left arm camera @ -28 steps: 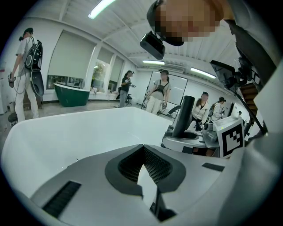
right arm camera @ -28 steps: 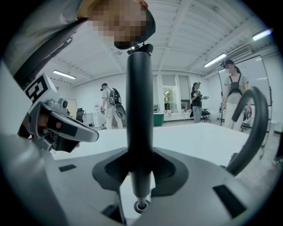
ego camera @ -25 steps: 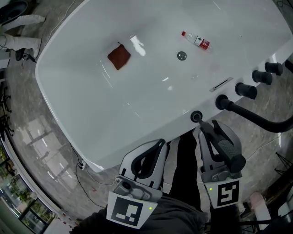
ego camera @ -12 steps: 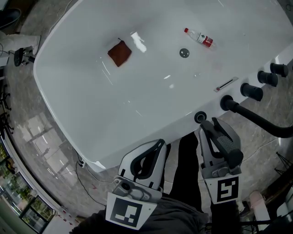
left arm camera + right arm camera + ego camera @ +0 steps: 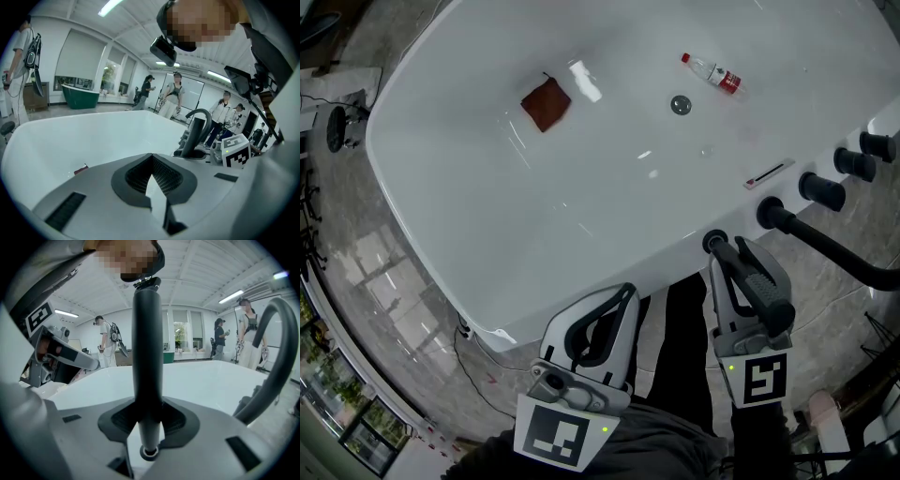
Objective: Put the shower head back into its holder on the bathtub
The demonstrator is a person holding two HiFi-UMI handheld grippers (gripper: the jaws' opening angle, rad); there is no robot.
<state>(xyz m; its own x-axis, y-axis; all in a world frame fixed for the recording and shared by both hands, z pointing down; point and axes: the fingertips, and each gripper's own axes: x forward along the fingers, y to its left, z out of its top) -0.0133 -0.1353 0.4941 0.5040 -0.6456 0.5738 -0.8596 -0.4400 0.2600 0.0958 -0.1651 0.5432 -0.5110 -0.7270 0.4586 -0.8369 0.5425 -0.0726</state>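
Head view shows the big white bathtub (image 5: 487, 187) in front of you. Your left gripper (image 5: 625, 292) hangs just outside its rim, jaws pinched together on nothing. Your right gripper (image 5: 727, 255) squeezes the black shower head (image 5: 147, 357), which stands straight up. Its bottom end sits right at the small round holder (image 5: 713, 241) on the tub's rim.

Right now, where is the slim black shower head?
The shower head stands upright, clamped in the right gripper, at the head view's lower right. Its lower end is at the round black holder on the near rim of the white bathtub.
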